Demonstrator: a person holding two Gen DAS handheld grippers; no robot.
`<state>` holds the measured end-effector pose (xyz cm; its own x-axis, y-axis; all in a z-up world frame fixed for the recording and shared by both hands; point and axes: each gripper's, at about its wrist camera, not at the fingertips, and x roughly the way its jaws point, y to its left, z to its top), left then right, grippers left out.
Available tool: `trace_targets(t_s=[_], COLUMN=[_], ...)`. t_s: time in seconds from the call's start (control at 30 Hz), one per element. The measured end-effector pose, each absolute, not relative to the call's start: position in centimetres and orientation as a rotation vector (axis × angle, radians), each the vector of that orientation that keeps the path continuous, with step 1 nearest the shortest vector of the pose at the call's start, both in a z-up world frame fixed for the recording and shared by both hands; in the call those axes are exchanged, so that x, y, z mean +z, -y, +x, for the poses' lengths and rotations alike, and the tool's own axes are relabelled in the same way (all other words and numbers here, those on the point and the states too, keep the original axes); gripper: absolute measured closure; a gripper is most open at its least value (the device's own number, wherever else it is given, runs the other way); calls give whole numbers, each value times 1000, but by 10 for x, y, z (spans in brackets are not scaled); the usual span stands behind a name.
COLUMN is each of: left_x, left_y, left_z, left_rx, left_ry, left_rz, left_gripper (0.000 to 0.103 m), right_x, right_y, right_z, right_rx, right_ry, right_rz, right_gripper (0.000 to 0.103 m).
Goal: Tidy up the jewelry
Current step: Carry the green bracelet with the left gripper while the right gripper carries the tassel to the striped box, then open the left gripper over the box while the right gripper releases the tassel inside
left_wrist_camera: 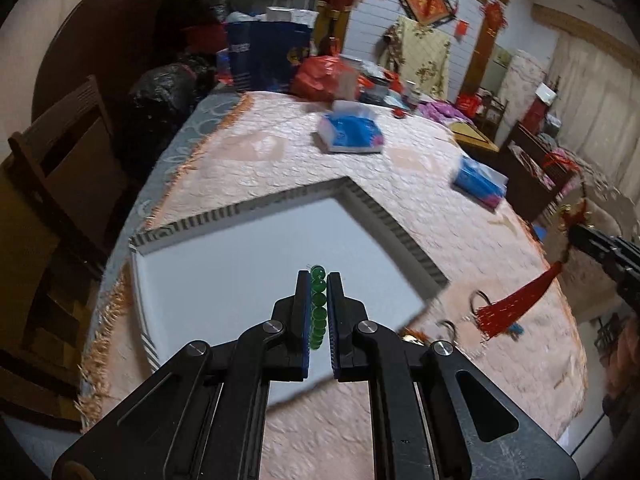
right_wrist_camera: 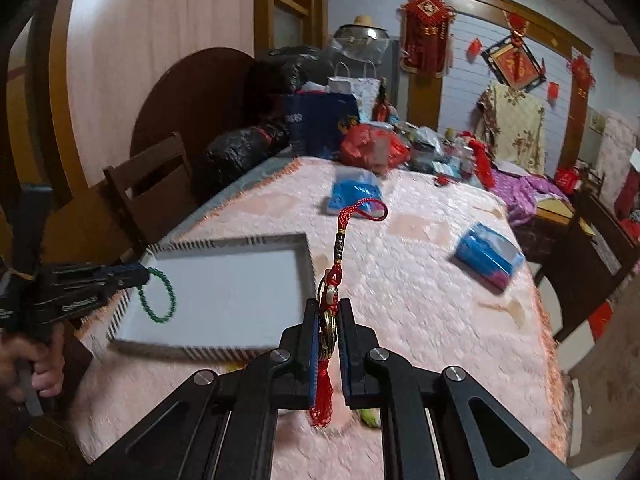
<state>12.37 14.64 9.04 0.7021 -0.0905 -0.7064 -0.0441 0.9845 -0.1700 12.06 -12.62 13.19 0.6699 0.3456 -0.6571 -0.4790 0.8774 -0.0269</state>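
My left gripper (left_wrist_camera: 319, 280) is shut on a green bead bracelet (left_wrist_camera: 318, 308) and holds it above the white tray (left_wrist_camera: 208, 280). In the right wrist view the left gripper (right_wrist_camera: 138, 274) comes in from the left with the bracelet (right_wrist_camera: 158, 296) hanging as a loop over the tray's (right_wrist_camera: 224, 292) left side. My right gripper (right_wrist_camera: 328, 308) is shut on a red tassel charm (right_wrist_camera: 330, 320) with brass coins and a red cord loop, held above the pink tablecloth to the right of the tray. Its red tassel (left_wrist_camera: 516, 300) shows in the left wrist view at right.
Two blue tissue packs (right_wrist_camera: 488, 258) (right_wrist_camera: 354, 192) lie on the pink tablecloth (right_wrist_camera: 420, 300). Small metal rings (left_wrist_camera: 480, 300) lie on the cloth right of the tray. Bags and clutter (right_wrist_camera: 372, 144) fill the table's far end. A wooden chair (right_wrist_camera: 156, 188) stands at left.
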Motion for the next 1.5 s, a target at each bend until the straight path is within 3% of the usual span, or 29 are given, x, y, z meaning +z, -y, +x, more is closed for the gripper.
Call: trace_targets(t_s=[0.37, 0.6, 0.97, 1.17, 1.23, 1.3, 1.5], left_x=[21, -4, -27, -28, -25, -22, -6], left_y=[-176, -181, -184, -187, -185, -182, -173], left_z=[140, 138, 126, 123, 122, 120, 116], left_rx=[62, 96, 161, 189, 191, 198, 202], left_ry=[-898, -934, -954, -957, -949, -937, -908], left_rz=[-227, -220, -204, -205, -201, -183, -174], left_gripper=[97, 97, 96, 82, 67, 59, 57], right_x=[124, 75, -5, -2, 3, 8, 13], right_y=[55, 15, 17, 44, 57, 69, 119], right_z=[173, 195, 220, 222, 219, 213, 182], right_rx=[609, 715, 653, 620, 616, 603, 546], right_ry=[-729, -833, -1004, -1019, -1012, -1002, -978], right_rz=[-103, -9, -98, -79, -64, -60, -87], right_gripper=[95, 95, 95, 95, 95, 95, 95])
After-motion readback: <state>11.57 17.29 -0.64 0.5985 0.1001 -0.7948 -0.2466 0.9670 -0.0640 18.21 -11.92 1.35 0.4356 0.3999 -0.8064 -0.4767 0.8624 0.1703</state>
